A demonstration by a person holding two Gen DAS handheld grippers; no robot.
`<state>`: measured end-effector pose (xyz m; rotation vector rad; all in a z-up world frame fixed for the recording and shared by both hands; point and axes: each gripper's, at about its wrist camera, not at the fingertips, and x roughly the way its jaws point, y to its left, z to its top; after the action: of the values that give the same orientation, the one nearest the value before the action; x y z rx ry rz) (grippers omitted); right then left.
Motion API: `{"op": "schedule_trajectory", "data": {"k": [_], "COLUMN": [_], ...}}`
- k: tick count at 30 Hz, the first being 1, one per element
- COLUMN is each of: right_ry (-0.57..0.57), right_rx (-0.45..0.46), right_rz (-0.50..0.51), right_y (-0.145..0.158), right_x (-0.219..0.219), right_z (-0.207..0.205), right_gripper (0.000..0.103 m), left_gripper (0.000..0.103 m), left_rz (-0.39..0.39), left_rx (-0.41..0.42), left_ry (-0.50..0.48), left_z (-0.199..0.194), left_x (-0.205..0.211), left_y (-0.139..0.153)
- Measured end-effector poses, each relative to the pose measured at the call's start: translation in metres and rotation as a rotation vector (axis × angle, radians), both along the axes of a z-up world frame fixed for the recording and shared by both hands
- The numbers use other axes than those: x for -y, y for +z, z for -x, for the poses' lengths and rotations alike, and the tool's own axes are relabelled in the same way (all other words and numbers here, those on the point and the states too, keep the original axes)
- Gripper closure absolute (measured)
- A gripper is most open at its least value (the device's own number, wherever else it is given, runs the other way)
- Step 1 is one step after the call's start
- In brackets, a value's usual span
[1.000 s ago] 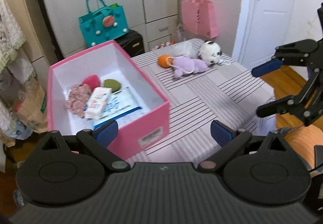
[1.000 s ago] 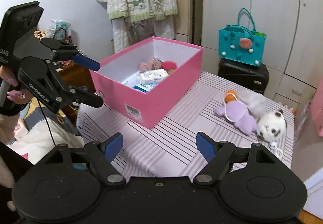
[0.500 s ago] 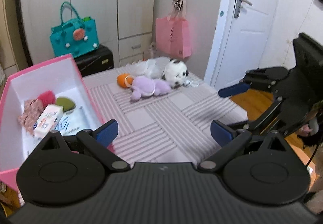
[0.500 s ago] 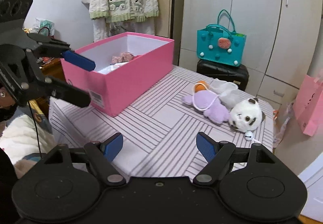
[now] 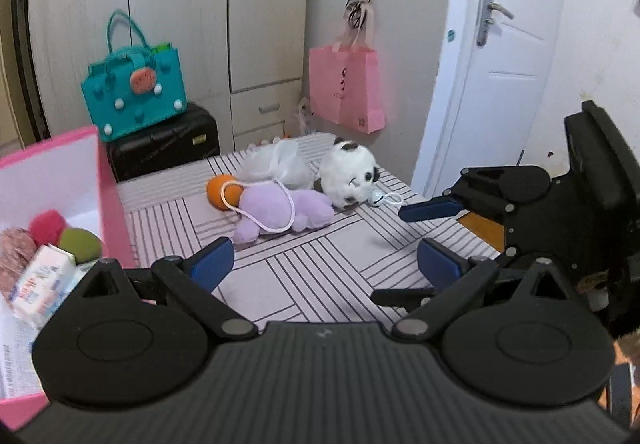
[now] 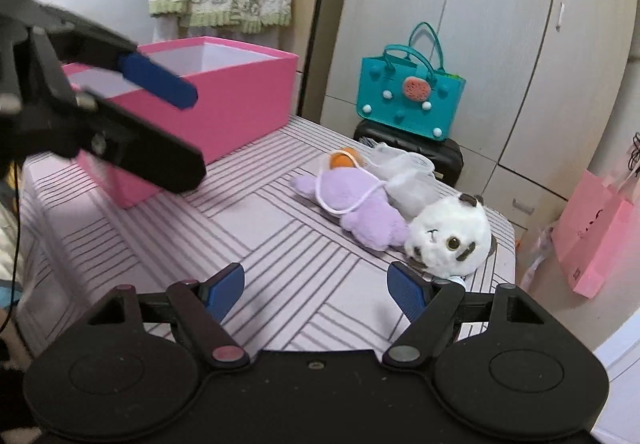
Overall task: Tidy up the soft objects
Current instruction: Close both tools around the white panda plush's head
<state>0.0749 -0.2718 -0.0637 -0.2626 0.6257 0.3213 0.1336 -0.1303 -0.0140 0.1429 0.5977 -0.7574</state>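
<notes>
Fingers of the left gripper and the right gripper are spread wide with nothing between them, both hovering over the striped surface at the bottom of their views. Centre of the left view: a purple plush toy with a white cord, touching an orange ball, a white mesh pouch and a panda plush head. At left, the pink box holds small soft items. A teal handbag sits on a black case behind.
</notes>
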Motion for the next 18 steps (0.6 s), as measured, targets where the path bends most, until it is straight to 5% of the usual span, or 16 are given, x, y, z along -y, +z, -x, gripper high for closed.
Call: {"op": "schedule_trajectory", "data": {"k": [18], "right_ry": [-0.155], "right_rx": [-0.022], "right_rz": [-0.106], "right_y": [-0.039], "right_x": [0.087], "right_z": [-0.077], "right_gripper": [0.02], "left_gripper": [0.011], "left_rz": [0.097], "left_rx": [-0.069], "left_ry": [-0.052], "left_z": [-0.072], "left_x": [0.093], "left_y": [-0.029]}}
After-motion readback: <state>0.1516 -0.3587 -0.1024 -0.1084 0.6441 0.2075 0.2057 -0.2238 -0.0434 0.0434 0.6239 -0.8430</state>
